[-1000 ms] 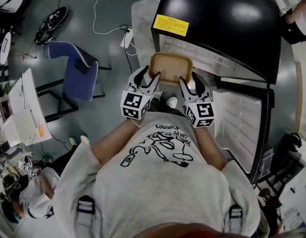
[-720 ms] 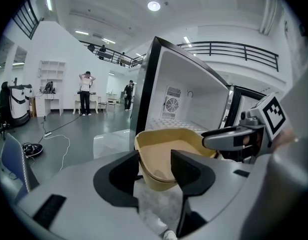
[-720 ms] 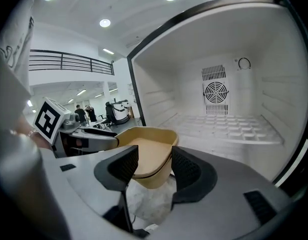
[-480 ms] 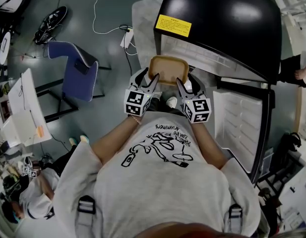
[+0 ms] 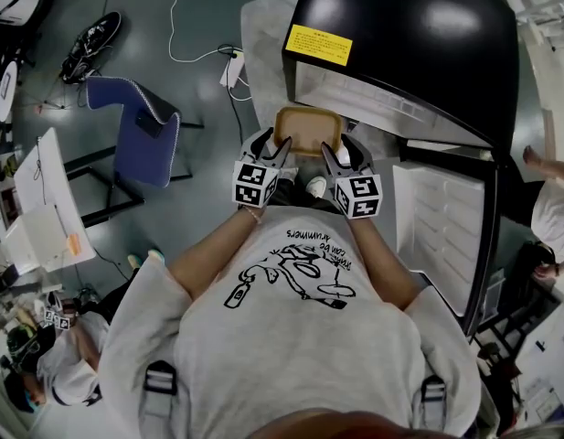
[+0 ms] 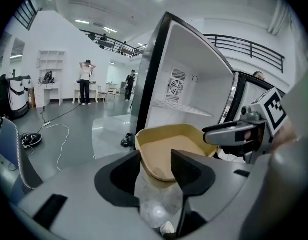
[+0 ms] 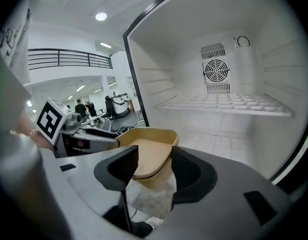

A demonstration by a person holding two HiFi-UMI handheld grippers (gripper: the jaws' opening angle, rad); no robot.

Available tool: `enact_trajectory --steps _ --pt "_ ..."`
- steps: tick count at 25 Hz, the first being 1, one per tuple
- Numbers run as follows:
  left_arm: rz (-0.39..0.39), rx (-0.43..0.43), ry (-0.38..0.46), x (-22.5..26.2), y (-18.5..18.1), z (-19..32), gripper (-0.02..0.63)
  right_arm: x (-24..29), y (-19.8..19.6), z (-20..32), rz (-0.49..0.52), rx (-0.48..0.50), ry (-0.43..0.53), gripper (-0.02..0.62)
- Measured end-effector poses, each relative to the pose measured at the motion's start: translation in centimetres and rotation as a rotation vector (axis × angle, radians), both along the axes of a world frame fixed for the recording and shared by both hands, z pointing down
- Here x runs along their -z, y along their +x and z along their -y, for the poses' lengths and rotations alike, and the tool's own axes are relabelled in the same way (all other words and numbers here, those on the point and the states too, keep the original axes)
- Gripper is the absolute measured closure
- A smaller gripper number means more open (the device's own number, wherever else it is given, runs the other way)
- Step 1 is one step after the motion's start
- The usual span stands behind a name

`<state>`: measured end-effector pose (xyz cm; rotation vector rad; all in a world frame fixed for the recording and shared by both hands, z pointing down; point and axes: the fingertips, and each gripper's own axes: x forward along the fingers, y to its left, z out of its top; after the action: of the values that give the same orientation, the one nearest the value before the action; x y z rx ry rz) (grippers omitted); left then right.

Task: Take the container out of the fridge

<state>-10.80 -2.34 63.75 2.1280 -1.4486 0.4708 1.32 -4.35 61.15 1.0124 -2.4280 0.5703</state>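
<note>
Now lower: container (image 5: 307, 132).
Long axis: crosswise, mouth up.
Left tool (image 5: 271, 145), right tool (image 5: 346, 153): both clamping its rim.

Shirt (image 5: 300, 337) print, seen upside down: approx. "…can be drummers", rest too small to read. Yellow label (image 5: 316, 45) on top of fridge (image 5: 419, 35): black lines of txt, not legible. No other readable txt.

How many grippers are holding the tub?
2. The left gripper grips the tub's near left corner, the right gripper its near right corner. Neither is hidden.
</note>
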Motion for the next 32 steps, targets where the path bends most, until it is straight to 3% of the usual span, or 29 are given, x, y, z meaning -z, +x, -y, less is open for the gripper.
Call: enact_trajectory --steps 32 --pt "0.007 0.024 -0.12 -8.5 -0.4 0.6 0.411 -9.0 -0.3 0.6 -0.046 -0.022 -0.134 0.376"
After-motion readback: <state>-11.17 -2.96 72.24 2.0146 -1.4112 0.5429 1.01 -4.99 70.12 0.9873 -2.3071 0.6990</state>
